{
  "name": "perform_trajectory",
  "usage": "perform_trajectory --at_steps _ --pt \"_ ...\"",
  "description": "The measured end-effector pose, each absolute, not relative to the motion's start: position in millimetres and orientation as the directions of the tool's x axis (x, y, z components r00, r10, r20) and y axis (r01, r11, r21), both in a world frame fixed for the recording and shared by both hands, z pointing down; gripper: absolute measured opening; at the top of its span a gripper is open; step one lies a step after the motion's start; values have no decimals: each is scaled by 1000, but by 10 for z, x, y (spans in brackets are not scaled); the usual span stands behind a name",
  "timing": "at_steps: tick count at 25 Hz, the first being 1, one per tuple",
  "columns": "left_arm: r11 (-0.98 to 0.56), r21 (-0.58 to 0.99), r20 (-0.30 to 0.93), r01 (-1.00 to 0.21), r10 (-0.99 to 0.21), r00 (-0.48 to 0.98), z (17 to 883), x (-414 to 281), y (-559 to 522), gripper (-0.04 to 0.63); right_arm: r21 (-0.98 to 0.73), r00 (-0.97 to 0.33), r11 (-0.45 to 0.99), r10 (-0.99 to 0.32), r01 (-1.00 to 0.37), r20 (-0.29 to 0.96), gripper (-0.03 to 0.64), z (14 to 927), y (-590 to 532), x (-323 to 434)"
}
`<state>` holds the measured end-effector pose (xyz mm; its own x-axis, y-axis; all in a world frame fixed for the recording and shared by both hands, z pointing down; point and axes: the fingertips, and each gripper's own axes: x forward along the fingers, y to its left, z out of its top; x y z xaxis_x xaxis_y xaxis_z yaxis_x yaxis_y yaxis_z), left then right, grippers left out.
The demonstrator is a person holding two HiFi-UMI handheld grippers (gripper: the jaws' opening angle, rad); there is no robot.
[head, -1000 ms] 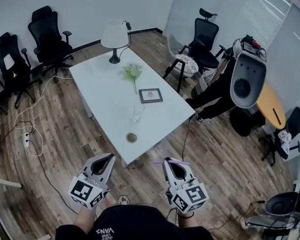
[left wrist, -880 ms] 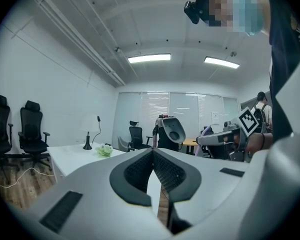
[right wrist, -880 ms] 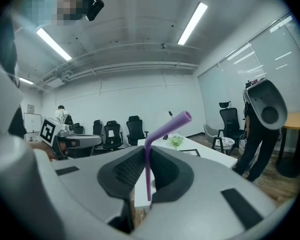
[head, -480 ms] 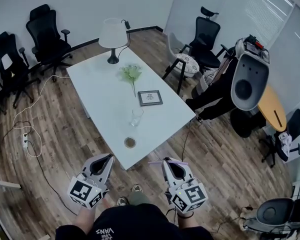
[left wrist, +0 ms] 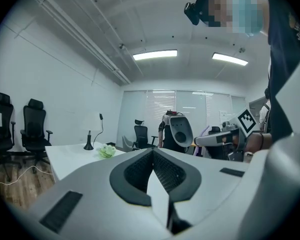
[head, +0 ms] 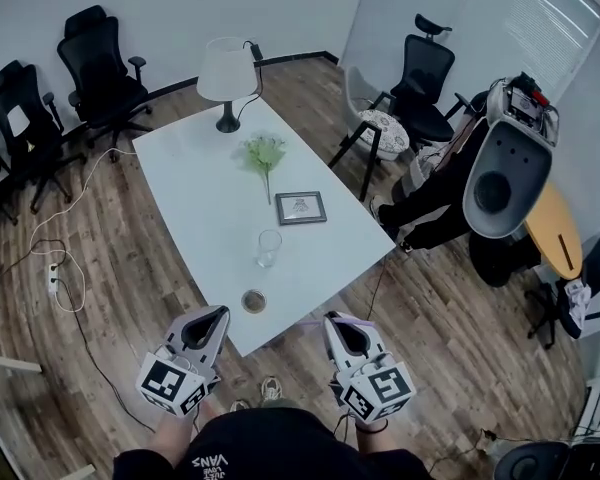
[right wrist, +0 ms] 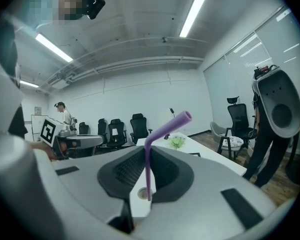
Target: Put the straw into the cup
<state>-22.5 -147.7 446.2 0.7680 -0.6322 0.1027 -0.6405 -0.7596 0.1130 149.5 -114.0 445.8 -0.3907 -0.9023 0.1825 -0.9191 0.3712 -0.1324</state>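
A clear glass cup stands upright on the white table, toward its near end. A purple bendy straw stands between the pads of my right gripper, which is shut on it. The straw's bent top leans to the right. In the head view the right gripper hovers just off the table's near corner, well short of the cup. My left gripper is beside it at the left, shut with nothing in it.
The table also holds a small round coaster near its front edge, a picture frame, a green flower and a lamp. Office chairs ring the room. A white oval device stands to the right.
The table and cup have drawn nearer in the head view as both grippers moved forward toward them. The straw stays gripped as before.
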Motion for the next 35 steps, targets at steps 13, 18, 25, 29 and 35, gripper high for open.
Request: perform_trajectory --at_steps 13,18,25,29,35 --pt "-728 106 111 -678 -668 735 4524 18 -1765 11 -137 -436 416 -882 -899 180 41 4520 -1515 1771" --pt "-720 110 109 -686 -677 728 4570 80 -1841 11 -141 -449 429 -874 -892 183 41 4566 -1620 1825" --pt "-730 112 98 -674 -667 739 4529 43 -2075 11 -137 -438 419 -880 -898 181 43 4525 -1872 1784" --pt "-745 112 97 -657 -650 754 4518 -24 -2258 11 -135 -415 396 -893 -908 175 42 4482 -2033 1720" --pt "-775 106 85 -624 -618 782 4428 -68 -2532 11 -124 -381 364 -909 -923 170 41 4398 -2267 1631"
